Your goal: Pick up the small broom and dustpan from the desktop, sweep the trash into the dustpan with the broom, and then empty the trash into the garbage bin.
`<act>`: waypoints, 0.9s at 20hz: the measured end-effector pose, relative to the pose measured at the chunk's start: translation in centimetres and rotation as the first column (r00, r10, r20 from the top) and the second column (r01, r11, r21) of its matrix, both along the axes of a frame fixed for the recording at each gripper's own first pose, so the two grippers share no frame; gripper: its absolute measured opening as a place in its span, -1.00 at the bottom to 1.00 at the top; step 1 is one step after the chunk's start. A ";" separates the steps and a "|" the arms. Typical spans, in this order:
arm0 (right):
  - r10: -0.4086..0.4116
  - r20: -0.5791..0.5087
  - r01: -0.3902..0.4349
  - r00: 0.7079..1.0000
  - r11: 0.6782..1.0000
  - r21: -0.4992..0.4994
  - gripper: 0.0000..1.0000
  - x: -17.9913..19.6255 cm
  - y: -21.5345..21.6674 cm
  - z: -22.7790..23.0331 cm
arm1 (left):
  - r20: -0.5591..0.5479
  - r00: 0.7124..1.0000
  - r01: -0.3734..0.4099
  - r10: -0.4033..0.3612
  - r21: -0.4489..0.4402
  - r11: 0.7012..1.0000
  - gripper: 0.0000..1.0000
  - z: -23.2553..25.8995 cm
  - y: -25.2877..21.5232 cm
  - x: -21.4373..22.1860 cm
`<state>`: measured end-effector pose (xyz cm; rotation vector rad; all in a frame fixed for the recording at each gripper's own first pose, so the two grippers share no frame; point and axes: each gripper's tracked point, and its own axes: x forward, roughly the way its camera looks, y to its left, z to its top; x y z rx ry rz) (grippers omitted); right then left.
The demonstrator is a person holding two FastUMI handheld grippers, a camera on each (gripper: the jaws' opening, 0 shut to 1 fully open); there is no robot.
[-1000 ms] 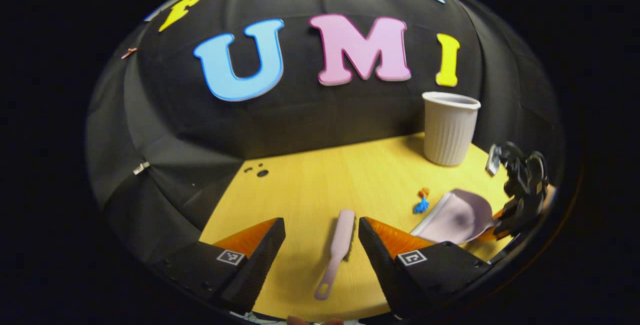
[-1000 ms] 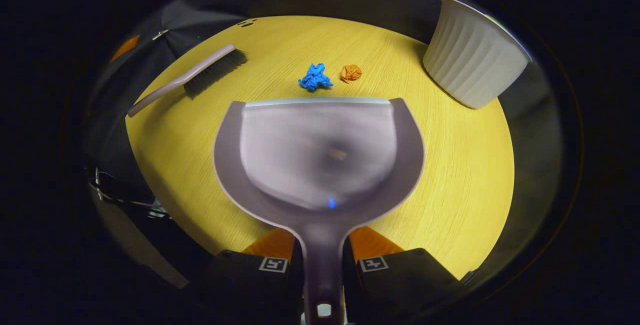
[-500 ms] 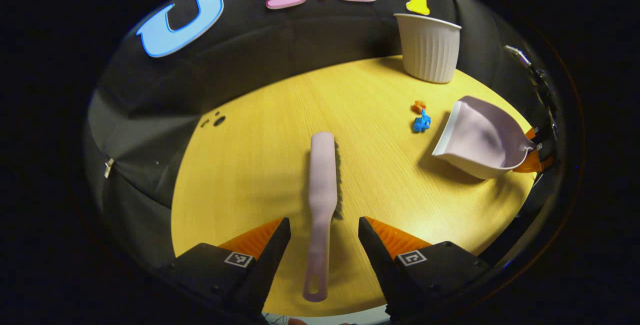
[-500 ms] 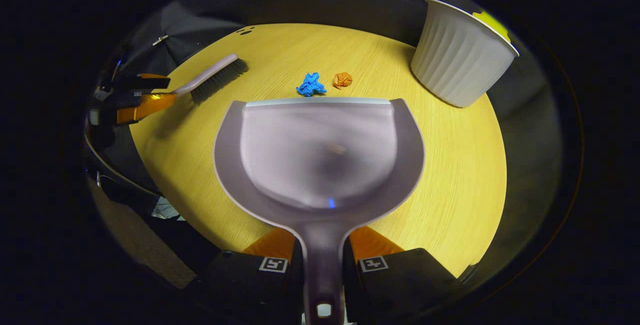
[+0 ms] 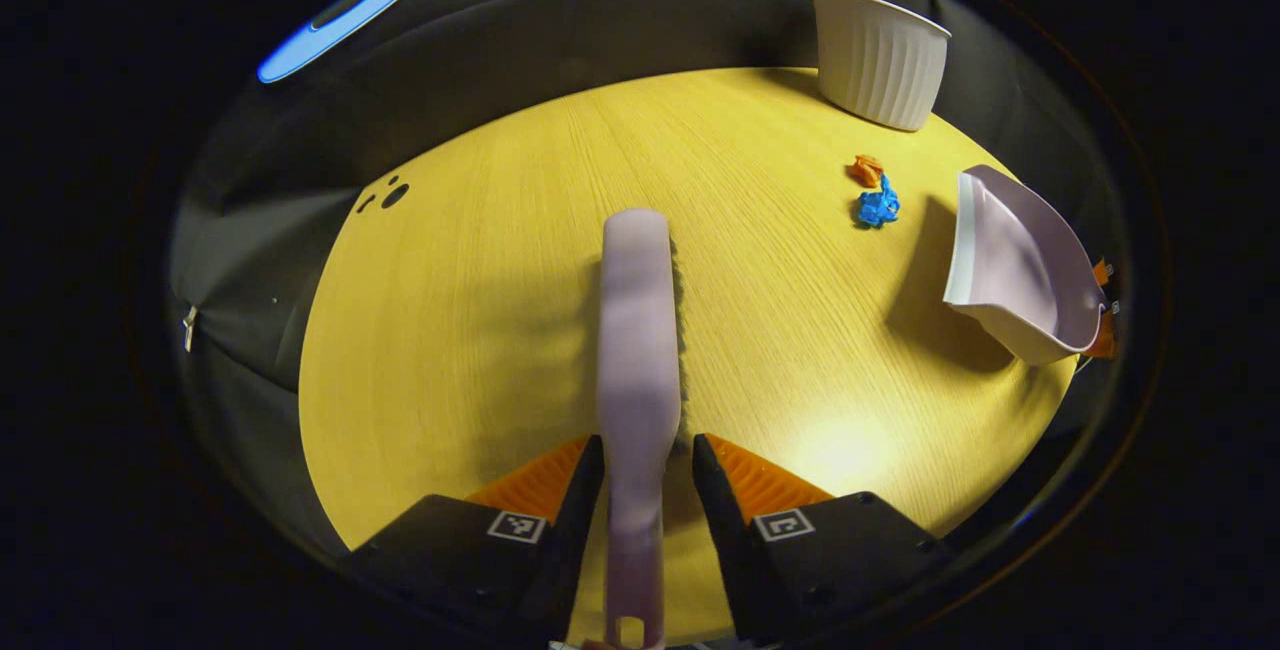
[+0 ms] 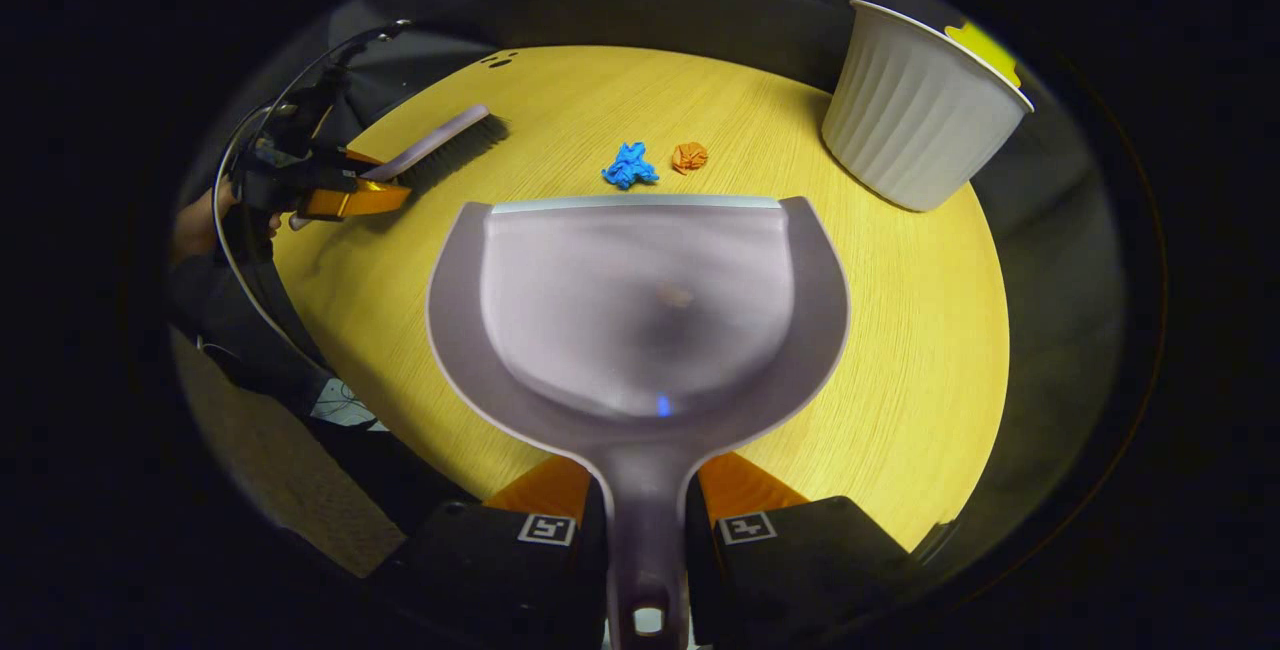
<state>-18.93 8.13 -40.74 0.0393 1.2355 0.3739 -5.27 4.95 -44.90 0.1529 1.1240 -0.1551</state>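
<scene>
Surface (image 5: pixel 480 330) carries everything. Bin (image 6: pixel 915 120) stands ahead-right of right tongs (image 6: pixel 645 510), which are clamped on dustpan (image 6: pixel 640 310) handle, lip toward trash (image 6: pixel 630 165) just ahead. Left tongs (image 5: pixel 645 490) straddle broom (image 5: pixel 637 330) handle, nearly together; contact unclear. Broom's long axis runs straight ahead. Right gripper view alone shows the bristles, side-on.

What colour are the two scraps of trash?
One blue, one orange; clearest in the right gripper view.
</scene>
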 end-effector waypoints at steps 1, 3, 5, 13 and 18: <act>-0.006 -0.002 0.006 1.000 1.000 0.010 -0.26 -0.1 0.1 0.4 | -0.008 1.000 -0.005 0.005 0.004 1.000 0.12 -0.2 0.1 0.1; -0.024 -0.008 0.024 1.000 1.000 0.019 -0.26 0.2 0.1 0.5 | -0.016 1.000 -0.018 0.019 0.015 1.000 -0.25 -0.5 0.2 0.2; -0.028 -0.010 0.028 1.000 1.000 0.009 -0.16 0.4 -0.1 0.4 | -0.020 1.000 -0.022 0.022 0.020 1.000 -0.40 -0.7 0.0 0.3; 0.050 -0.101 -0.050 0.994 0.999 0.006 -0.26 1.1 -1.7 -0.3 | 0.080 0.995 0.064 -0.061 -0.029 0.998 -0.49 3.5 -3.6 5.3; 0.118 -0.134 -0.125 0.984 0.991 -0.041 -0.26 2.1 -3.3 -0.9 | 0.058 0.987 0.155 -0.152 -0.043 0.987 -0.49 3.6 -8.1 9.0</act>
